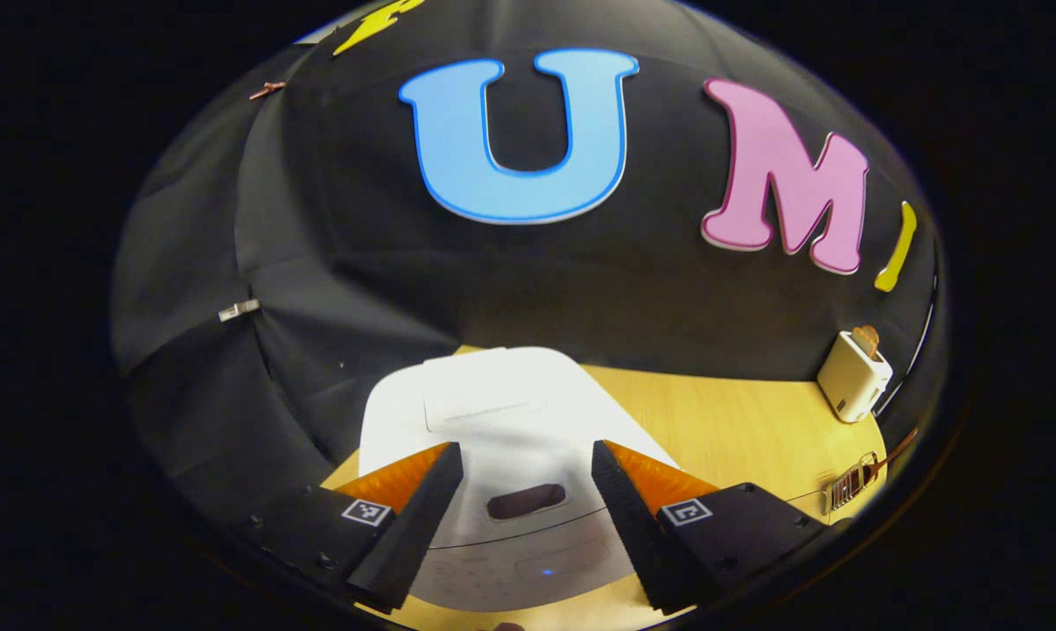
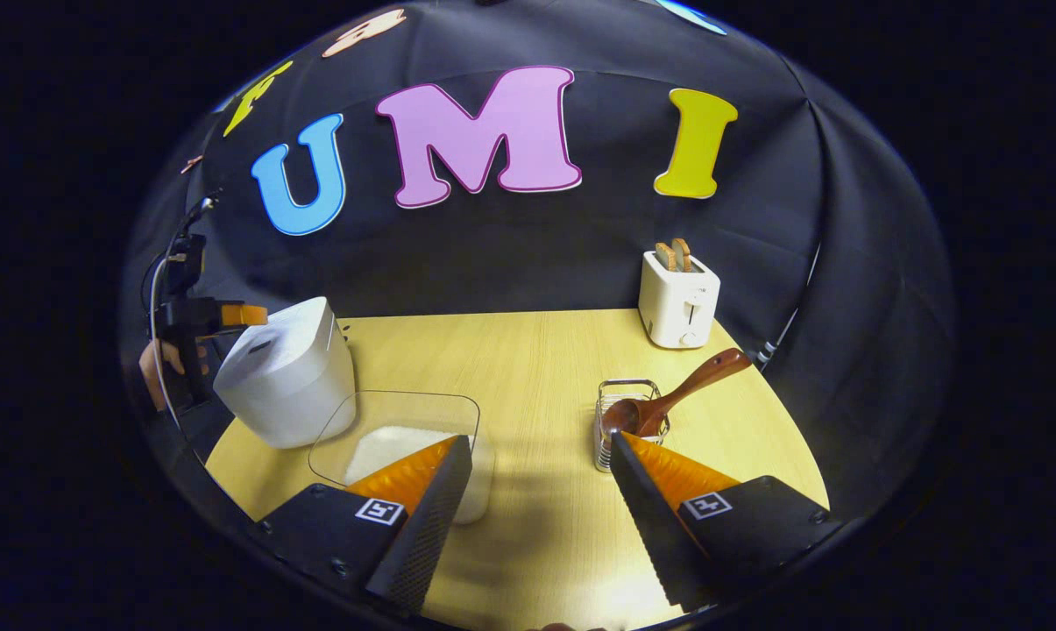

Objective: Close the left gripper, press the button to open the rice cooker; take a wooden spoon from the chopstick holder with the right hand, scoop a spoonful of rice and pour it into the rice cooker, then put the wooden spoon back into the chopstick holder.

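Your left gripper (image 1: 528,517) hovers over the rice cooker (image 1: 501,438) with its fingers spread wide, straddling the dark button (image 1: 526,500) at the cooker's front. The lid lies shut. That fits two moments — a lid waiting to be popped, or a lid down again with the job over — so read what follows as advice for a press only.

To press well, bring the fingers fully together, center the joined tips on the button and push straight down, so the cooker doesn't slide on the desk (image 2: 536,368).

Right of the cooker sits the clear rice tub (image 2: 405,438), where your right gripper (image 2: 541,491) hangs open above the desk. Farther right, the wooden spoon (image 2: 668,399) leans in the chopstick holder (image 2: 620,421).
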`<state>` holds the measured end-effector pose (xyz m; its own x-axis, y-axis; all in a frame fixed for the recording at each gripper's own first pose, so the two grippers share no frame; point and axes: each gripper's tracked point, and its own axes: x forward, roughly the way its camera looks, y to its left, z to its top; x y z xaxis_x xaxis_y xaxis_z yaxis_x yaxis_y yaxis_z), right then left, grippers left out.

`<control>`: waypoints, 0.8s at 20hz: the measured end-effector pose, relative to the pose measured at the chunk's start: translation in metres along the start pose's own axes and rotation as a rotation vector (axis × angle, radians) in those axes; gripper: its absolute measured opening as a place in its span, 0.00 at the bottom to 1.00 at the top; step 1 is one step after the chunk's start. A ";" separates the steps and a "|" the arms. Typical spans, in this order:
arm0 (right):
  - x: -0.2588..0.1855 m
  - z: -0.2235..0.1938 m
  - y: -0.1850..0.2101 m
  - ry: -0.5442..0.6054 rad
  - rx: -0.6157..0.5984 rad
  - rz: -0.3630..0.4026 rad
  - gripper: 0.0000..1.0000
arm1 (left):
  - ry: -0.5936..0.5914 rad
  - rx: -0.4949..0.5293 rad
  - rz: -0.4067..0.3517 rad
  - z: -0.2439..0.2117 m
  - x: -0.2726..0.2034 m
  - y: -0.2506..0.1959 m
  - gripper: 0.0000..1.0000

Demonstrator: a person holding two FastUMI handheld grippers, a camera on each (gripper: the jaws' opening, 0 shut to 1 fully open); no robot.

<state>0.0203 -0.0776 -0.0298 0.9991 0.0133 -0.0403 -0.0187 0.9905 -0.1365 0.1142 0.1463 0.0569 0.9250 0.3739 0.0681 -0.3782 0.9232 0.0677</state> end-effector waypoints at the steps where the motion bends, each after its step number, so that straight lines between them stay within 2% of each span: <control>1: -0.002 0.009 0.005 -0.021 0.000 -0.008 0.99 | -0.035 0.014 -0.014 0.009 -0.008 0.000 0.96; 5: -0.015 0.046 0.033 -0.109 -0.011 -0.021 0.99 | -0.151 0.054 -0.102 0.049 -0.069 -0.005 0.96; 8: -0.029 0.074 0.057 -0.191 -0.007 -0.017 0.99 | -0.224 0.029 -0.180 0.061 -0.119 -0.022 0.96; 10: -0.043 0.087 0.076 -0.243 0.001 -0.008 0.99 | -0.259 0.015 -0.247 0.058 -0.158 -0.037 0.96; 12: -0.058 0.090 0.092 -0.275 0.008 -0.005 0.99 | -0.287 -0.006 -0.279 0.052 -0.187 -0.041 0.96; 16: -0.082 0.072 0.108 -0.328 0.012 -0.033 0.99 | -0.267 -0.055 -0.356 0.016 -0.225 -0.046 0.95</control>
<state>-0.0604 0.0378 0.0305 0.9581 0.0223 0.2856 0.0129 0.9926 -0.1207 -0.0768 0.0183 0.0545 0.9522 0.0024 0.3053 -0.0285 0.9963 0.0810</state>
